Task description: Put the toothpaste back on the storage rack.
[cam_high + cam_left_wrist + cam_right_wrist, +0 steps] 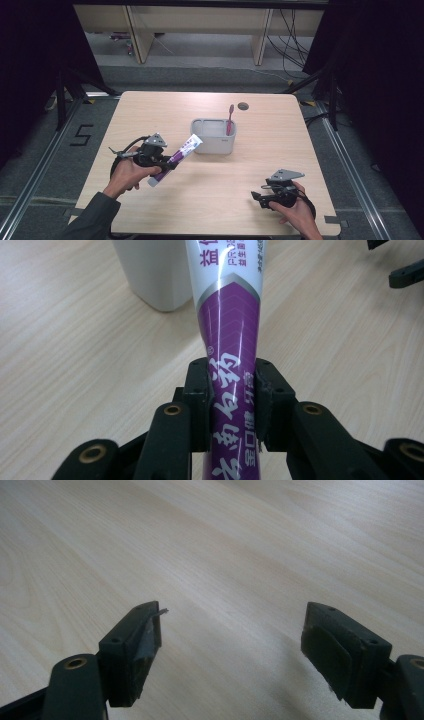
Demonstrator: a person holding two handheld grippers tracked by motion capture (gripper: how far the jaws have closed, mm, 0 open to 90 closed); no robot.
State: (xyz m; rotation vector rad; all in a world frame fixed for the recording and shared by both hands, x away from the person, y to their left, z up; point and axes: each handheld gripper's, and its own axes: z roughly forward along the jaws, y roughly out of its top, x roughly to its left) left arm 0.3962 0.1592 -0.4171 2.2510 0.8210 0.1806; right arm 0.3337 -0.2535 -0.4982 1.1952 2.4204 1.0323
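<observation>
Jaws of left gripper (231,405) pressed on a purple-and-white toothpaste tube (230,330), pinching it across its width near the purple lower part. Tube's long axis straight ahead out of the jaws, white upper end toward the pale grey holder (150,275) just beyond. From the high view: left gripper (162,161) at the near left of the wooden table (150,110), tube (177,155) slanting up and to the right, lifted off the table, top end just short of the holder's (215,142) near left corner. Red toothbrush (230,120) upright inside at the right side, so free room in the left part. Probably next: carry forward and right, then tip the tube upright over the opening. Right gripper (261,198) well apart at the near right, jaws spread wide over bare table (225,545), nothing between them, farther from the holder than the left.
</observation>
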